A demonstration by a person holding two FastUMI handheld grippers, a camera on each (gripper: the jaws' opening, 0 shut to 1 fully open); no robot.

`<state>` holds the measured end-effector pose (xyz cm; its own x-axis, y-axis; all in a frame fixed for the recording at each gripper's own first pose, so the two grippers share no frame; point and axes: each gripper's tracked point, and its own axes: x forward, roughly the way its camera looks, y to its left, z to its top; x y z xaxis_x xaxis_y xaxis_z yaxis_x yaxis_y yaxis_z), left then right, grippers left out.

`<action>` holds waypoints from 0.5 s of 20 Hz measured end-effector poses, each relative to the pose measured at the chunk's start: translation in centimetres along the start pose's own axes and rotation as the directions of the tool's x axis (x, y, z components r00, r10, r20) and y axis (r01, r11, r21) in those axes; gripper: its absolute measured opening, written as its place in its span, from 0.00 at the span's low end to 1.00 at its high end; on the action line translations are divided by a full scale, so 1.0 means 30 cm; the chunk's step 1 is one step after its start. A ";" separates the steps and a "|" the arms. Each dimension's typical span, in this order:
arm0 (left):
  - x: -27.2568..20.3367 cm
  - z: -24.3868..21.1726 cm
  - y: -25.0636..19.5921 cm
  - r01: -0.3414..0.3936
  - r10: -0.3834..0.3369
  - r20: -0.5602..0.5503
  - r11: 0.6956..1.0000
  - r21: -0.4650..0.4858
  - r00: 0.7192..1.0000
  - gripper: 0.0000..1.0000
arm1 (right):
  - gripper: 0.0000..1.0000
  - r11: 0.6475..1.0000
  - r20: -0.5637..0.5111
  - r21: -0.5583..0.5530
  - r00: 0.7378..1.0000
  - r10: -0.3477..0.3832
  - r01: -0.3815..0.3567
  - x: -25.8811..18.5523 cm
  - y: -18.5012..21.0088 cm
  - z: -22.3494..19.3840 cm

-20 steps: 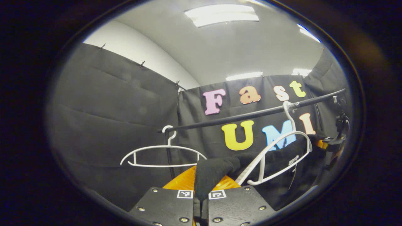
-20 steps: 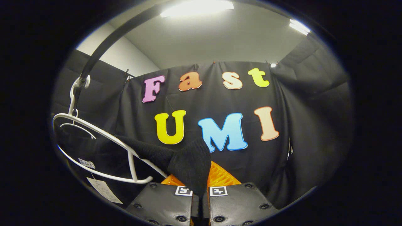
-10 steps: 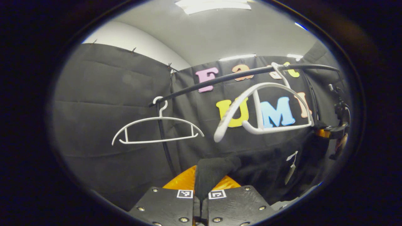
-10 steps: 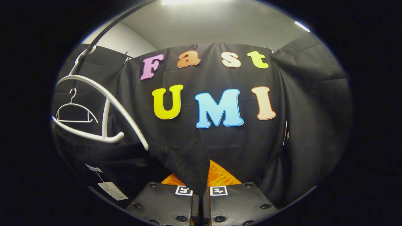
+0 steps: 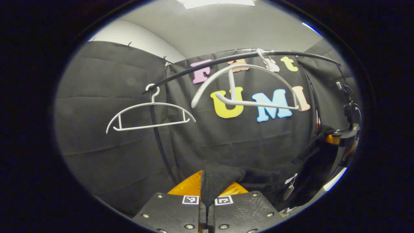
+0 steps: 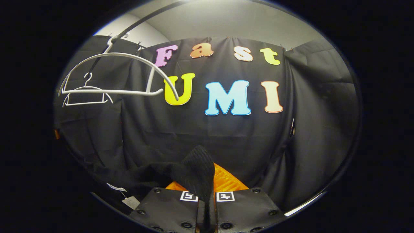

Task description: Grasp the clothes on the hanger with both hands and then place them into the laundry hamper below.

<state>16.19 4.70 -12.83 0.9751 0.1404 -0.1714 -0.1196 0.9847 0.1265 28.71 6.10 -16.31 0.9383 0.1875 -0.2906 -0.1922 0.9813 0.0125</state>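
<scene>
Left gripper (image 5: pixel 207 207): clenched on black knit garment (image 5: pixel 223 178).
Right gripper (image 6: pixel 207 207): clenched on the same garment.
Garment: now pulled off, hanging below the hangers.
Near white plastic hanger (image 5: pixel 245 85): bare, swung higher on black rail (image 5: pixel 291 53).
Far white hanger (image 5: pixel 150 115): unchanged.

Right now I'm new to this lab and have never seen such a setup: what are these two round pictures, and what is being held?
Each picture comes from a fisheye camera riding on a hand-held two-finger tool, looking along its fingers. In the left gripper view, the left tool pinches one end of a black knitted garment. In the right gripper view, the right tool pinches the other end. Both white hangers, the near hanger and the far hanger, hang bare on the black rail. Paper tags dangle from the garment.
</scene>
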 end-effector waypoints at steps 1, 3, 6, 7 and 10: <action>-0.002 -0.005 -0.024 0.012 -0.012 -0.002 1.000 -0.008 1.000 0.03 | 0.07 1.000 -0.004 -0.007 1.000 0.010 -0.010 -0.019 0.016 -0.005; -0.006 -0.020 -0.065 0.037 -0.037 -0.006 0.999 -0.020 0.999 0.03 | 0.07 0.999 -0.013 -0.008 0.999 0.040 -0.040 -0.073 0.066 -0.021; -0.051 -0.037 -0.116 0.080 -0.080 -0.010 0.996 -0.043 0.997 0.03 | 0.07 0.996 -0.018 -0.001 0.996 0.093 -0.093 -0.156 0.157 -0.031; -0.064 -0.042 -0.131 0.094 -0.095 -0.011 0.994 -0.046 0.995 0.03 | 0.07 0.994 -0.019 0.001 0.994 0.110 -0.110 -0.178 0.190 -0.030; -0.061 -0.063 -0.214 0.132 -0.133 -0.025 0.989 -0.062 0.991 0.03 | 0.07 0.988 -0.027 0.003 0.988 0.153 -0.153 -0.231 0.289 -0.050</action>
<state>14.82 -1.68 -15.18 0.9775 0.0103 -0.2107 -0.0015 0.9991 0.0416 20.12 13.25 -15.63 0.8898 0.3338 -0.3111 -0.3322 0.9413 0.0597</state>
